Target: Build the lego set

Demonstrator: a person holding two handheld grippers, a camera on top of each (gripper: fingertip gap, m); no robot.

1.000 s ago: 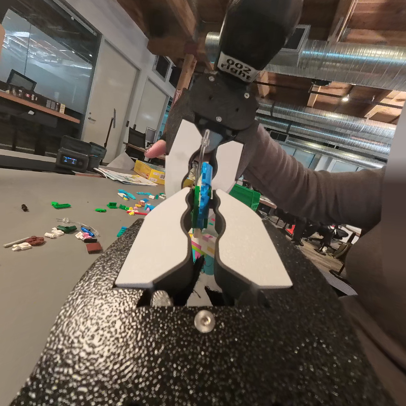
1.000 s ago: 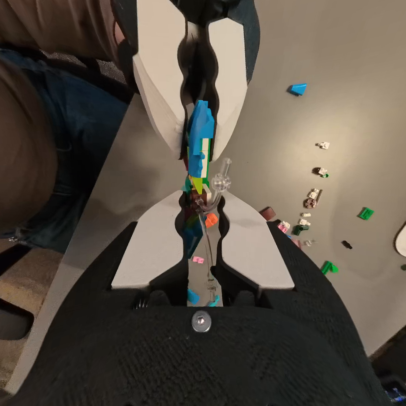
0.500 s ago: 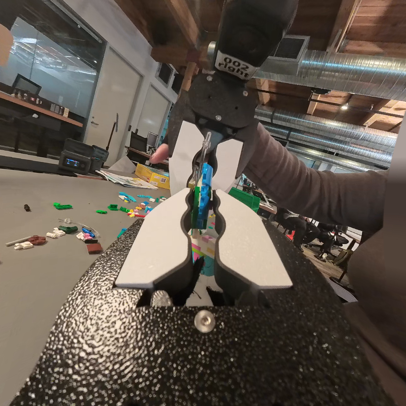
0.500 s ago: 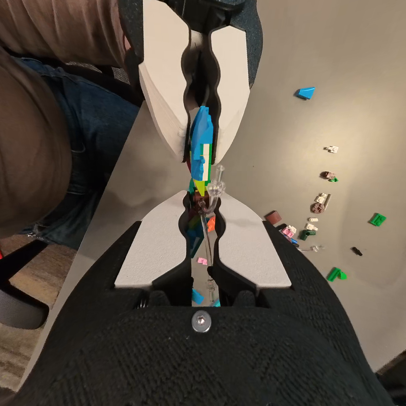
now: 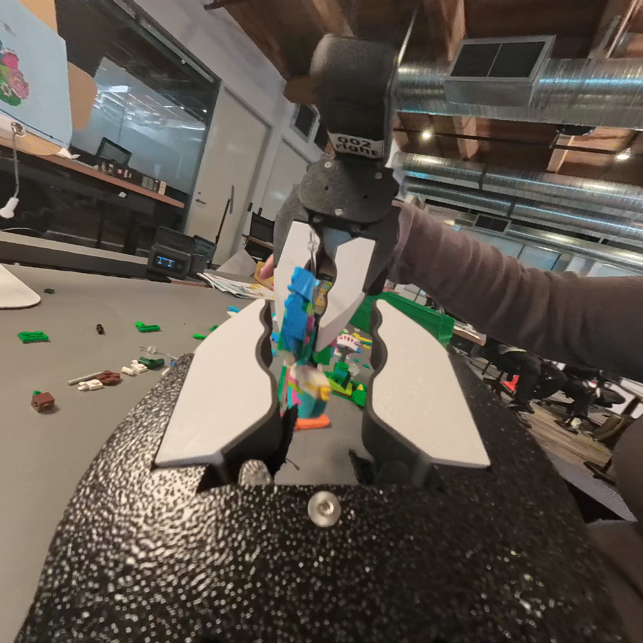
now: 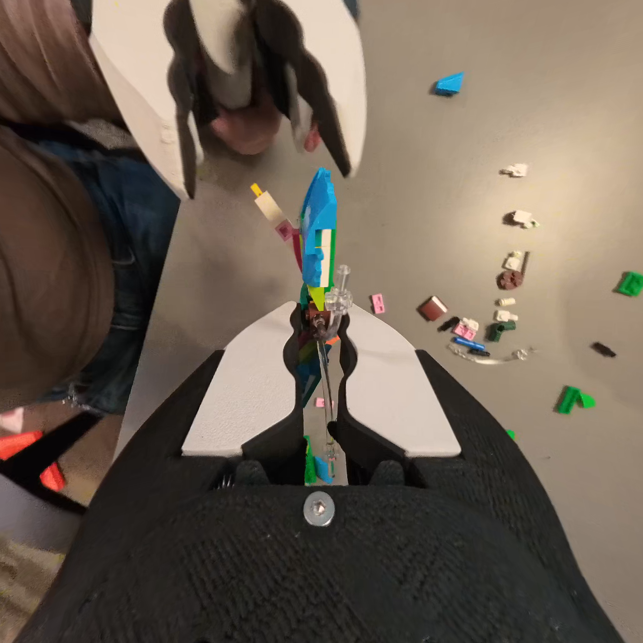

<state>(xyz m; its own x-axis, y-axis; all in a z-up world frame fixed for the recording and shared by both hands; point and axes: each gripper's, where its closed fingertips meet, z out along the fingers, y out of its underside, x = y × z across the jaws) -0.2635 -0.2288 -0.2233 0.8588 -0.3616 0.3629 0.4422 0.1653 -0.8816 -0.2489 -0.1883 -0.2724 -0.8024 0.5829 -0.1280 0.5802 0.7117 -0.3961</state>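
Note:
The lego build is a thin stack with a blue top, green and white layers, a brown base and a clear curved rod. My right gripper is shut on its brown end and holds it above the grey table. A small pink, white and yellow arm sticks out to the build's left. My left gripper is open, blurred, just beyond the build's blue tip. In the left wrist view my left gripper is open with the build between its fingers, untouched, hanging from the right gripper.
Loose pieces lie on the table: green, brown, white, pink, a blue wedge. A green built section stands farther off. A booklet and a black device sit at the back. The table edge and a person's legs are at left. Tip to tip, the grippers are about 7 cm apart.
My left gripper has opened and let go of the build and drawn back a little. My right gripper still holds the build. The small pink and white arm now shows.

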